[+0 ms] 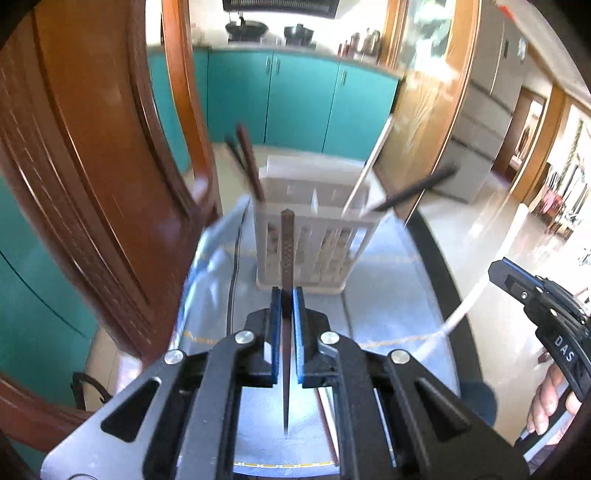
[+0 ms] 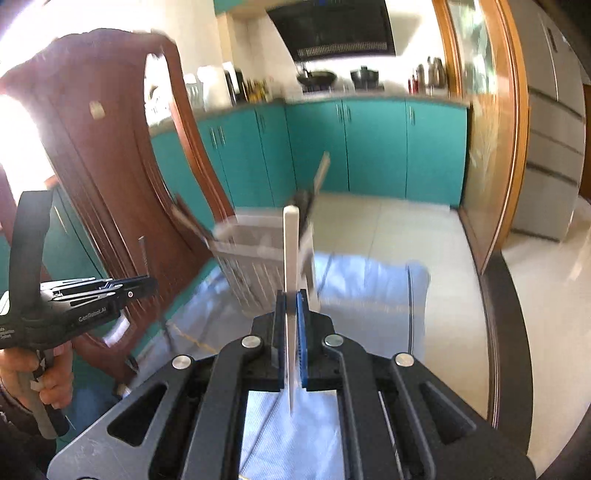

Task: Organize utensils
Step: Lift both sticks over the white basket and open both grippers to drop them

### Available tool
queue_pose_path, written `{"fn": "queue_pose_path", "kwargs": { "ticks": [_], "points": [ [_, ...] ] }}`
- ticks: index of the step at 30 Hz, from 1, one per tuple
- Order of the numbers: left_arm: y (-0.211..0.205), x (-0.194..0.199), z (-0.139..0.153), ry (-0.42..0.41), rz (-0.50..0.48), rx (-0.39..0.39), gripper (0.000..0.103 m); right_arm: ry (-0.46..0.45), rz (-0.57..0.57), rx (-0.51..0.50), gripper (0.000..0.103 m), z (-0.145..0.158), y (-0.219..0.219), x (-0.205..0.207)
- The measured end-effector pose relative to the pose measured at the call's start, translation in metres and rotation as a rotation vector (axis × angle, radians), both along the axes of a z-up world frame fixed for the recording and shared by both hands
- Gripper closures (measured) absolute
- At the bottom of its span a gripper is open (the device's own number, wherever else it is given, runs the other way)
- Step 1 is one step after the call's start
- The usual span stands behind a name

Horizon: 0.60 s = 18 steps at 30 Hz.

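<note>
The left gripper (image 1: 287, 295) is clenched on a dark brown chopstick (image 1: 287, 254), its blue pads pressed to both sides of the stick; the patterned thick end rises in front of the white slatted utensil holder (image 1: 314, 236) and the thin tip points back under the gripper body. The right gripper (image 2: 291, 299) is clamped the same way on a white chopstick (image 2: 290, 251), whose blunt end stands up before the holder (image 2: 266, 258) and whose point hangs below the pads.

Writing: in the left wrist view the right gripper (image 1: 546, 314), seen from the side to the right of the holder, carries the letters "DAS" on its black frame. In the right wrist view the left gripper (image 2: 92, 295), left of the holder, reads "GenRobot.AI"; smaller print lower on its handle is too small to read.

The holder stands on a pale blue cloth (image 1: 388, 295) spread over a glass table with a dark rim (image 1: 439, 258). Already leaning in the holder are a brown chopstick (image 1: 251, 162) at its left side, and a white one (image 1: 369, 170) and a black one (image 1: 417, 188) at its right. A wooden chair back (image 1: 110, 177) stands close to the left of the holder; to the holder's right the cloth lies bare up to the table rim, with tiled floor beyond.

Only the right wrist view shows the range hood (image 2: 332, 29) and the bare hand (image 2: 40, 373) on the left gripper's handle; only the left wrist view shows the grey refrigerator (image 1: 487, 110) far right of the holder
</note>
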<state>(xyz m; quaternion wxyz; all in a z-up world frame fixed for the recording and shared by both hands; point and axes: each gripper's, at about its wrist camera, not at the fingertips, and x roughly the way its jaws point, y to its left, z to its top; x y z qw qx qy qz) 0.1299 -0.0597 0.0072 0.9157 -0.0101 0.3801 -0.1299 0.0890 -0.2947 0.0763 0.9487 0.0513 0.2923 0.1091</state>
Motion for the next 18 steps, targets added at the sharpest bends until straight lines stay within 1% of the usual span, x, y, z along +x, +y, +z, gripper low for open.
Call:
{"fn": "queue_pose_path", "kwargs": {
  "ticks": [4, 6, 9, 10, 11, 13, 15, 17, 18],
  "points": [
    [0.009, -0.003, 0.054, -0.114, -0.021, -0.029, 0.096, -0.102, 0.015, 0.048, 0.097, 0.047, -0.007, 0.002],
    [0.014, 0.003, 0.084, -0.168, -0.011, -0.047, 0.096, -0.127, 0.017, 0.062, 0.097, 0.065, -0.008, 0.008],
    [0.015, 0.018, 0.119, -0.258, 0.01, -0.051, 0.096, -0.147, 0.02, 0.084, 0.097, 0.095, -0.004, 0.023],
    [0.015, 0.025, 0.132, -0.278, 0.02, -0.058, 0.096, -0.156, 0.022, 0.085, 0.097, 0.101, -0.001, 0.027],
    [0.014, 0.031, 0.141, -0.28, 0.02, -0.071, 0.096, -0.165, 0.024, 0.085, 0.097, 0.108, 0.002, 0.033],
    [0.011, 0.045, 0.157, -0.287, 0.037, -0.1, 0.096, -0.168, 0.024, 0.1, 0.097, 0.117, 0.006, 0.045],
    [0.006, 0.058, 0.162, -0.3, 0.061, -0.101, 0.096, -0.167, 0.024, 0.117, 0.097, 0.124, 0.009, 0.057],
    [0.002, 0.071, 0.157, -0.306, 0.088, -0.09, 0.096, -0.198, -0.021, 0.099, 0.097, 0.128, 0.015, 0.064],
    [-0.002, 0.08, 0.148, -0.298, 0.094, -0.08, 0.096, -0.213, -0.041, 0.089, 0.097, 0.129, 0.016, 0.067]
  ]
}}
